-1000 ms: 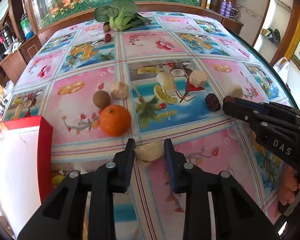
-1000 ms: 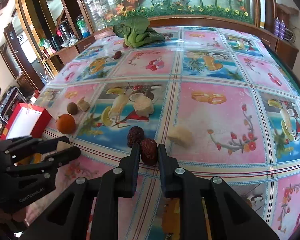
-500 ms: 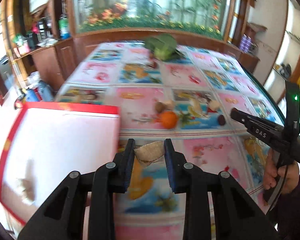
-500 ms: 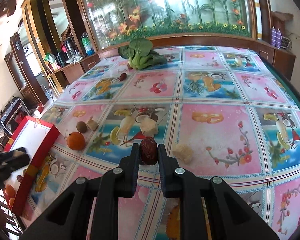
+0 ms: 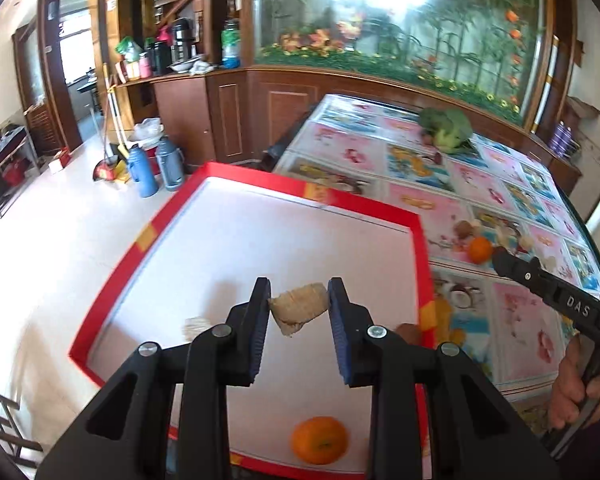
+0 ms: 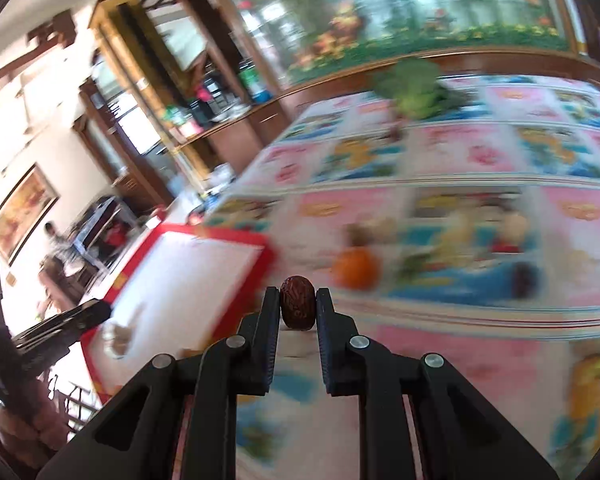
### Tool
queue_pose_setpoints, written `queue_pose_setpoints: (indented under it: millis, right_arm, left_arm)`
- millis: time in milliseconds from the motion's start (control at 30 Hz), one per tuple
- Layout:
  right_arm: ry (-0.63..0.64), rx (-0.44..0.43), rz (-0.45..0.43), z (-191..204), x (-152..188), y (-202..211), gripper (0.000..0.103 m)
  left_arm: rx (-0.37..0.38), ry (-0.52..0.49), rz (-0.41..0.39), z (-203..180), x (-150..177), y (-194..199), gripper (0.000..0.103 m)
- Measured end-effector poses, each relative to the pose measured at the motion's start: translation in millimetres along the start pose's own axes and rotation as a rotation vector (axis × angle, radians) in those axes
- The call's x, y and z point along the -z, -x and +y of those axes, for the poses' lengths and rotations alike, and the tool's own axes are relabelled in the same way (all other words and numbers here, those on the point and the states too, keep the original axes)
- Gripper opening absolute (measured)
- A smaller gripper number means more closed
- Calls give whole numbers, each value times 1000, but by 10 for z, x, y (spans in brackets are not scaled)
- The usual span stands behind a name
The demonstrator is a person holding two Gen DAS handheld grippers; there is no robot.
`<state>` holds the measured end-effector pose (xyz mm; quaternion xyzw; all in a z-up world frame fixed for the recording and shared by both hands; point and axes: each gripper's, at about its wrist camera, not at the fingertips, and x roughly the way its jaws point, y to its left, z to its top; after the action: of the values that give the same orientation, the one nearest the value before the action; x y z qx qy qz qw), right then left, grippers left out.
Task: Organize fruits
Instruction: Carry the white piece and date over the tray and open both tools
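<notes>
My left gripper (image 5: 299, 298) is shut on a tan, ridged piece of fruit (image 5: 299, 307) and holds it above the red-rimmed white box (image 5: 260, 240). An orange (image 5: 319, 445), a pale piece (image 5: 196, 326) and a brown fruit (image 5: 409, 332) lie in the box. My right gripper (image 6: 298, 304) is shut on a dark red date (image 6: 297, 302) above the table's near edge, right of the box (image 6: 188, 276). Another orange (image 6: 356, 268) and several small fruits lie on the table (image 6: 460, 340); this view is blurred.
A green leafy vegetable (image 5: 446, 128) lies at the table's far end, below a wooden cabinet with an aquarium (image 5: 400, 20). Two blue flasks (image 5: 156, 168) stand on the floor left of the table. The right gripper's body (image 5: 556, 300) shows in the left wrist view.
My left gripper has carried the tan piece left from the table to over the box. My right gripper has lifted the date and swung left toward the box.
</notes>
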<state>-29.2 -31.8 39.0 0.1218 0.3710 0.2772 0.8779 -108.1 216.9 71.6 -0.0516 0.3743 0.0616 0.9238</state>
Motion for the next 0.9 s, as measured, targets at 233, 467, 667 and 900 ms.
queue_pose_setpoints:
  millis: [233,467,667,900]
  right_arm:
    - [123,-80,75,770,-21,-398,16]
    - [207,-94,131,1224,65,-736,16]
    - [258,-78,197,1391,256,-925,16]
    - [265,-40,267,1419,380,-1007,16]
  left_arm:
    - [-90,84,-11,569,79,-23,31]
    - [-142,109,6,868,168,-91,31]
    - [-171,101,42,931,228,-182,31]
    - [-203,85,76,916,276,-261,31]
